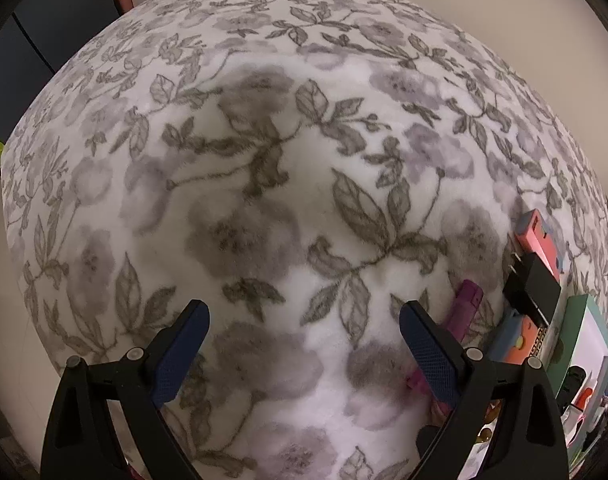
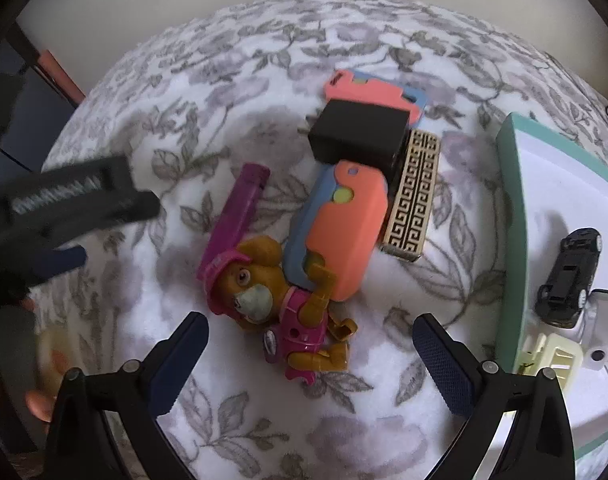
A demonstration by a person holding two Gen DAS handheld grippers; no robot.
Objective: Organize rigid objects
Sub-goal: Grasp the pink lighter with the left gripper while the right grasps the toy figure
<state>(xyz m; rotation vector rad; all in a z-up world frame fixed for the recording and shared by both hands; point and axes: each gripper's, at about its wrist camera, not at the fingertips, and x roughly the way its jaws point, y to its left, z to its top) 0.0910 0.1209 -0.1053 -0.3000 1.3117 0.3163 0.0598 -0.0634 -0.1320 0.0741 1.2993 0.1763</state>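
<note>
In the left wrist view the left tool (image 1: 304, 340) hung released over bare floral blanket (image 1: 264, 160); in the right wrist view the right tool (image 2: 309, 350) was released, jaws flanking the toy dog (image 2: 276, 300) beside the tray (image 2: 511, 220).

1. One dog figure (image 2: 280, 300) in a pink cap and vest.
2. One purple stick (image 2: 240, 204) beside the figure.
3. Two coral-and-blue cases: a near case (image 2: 343, 228) and a far case (image 2: 375, 92).
4. One black block (image 2: 355, 136) between the two cases.
5. One cream patterned box (image 2: 411, 196).
6. One tray (image 2: 511, 200) with a teal rim.
7. One black toy car (image 2: 569, 276) in the tray.
8. At least two pale toys in the tray, one cream toy (image 2: 555, 360) and one white toy (image 2: 607, 332); their kind cannot be told.
9. Two hand-held grippers: right (image 2: 309, 344), left (image 1: 304, 328).
</note>
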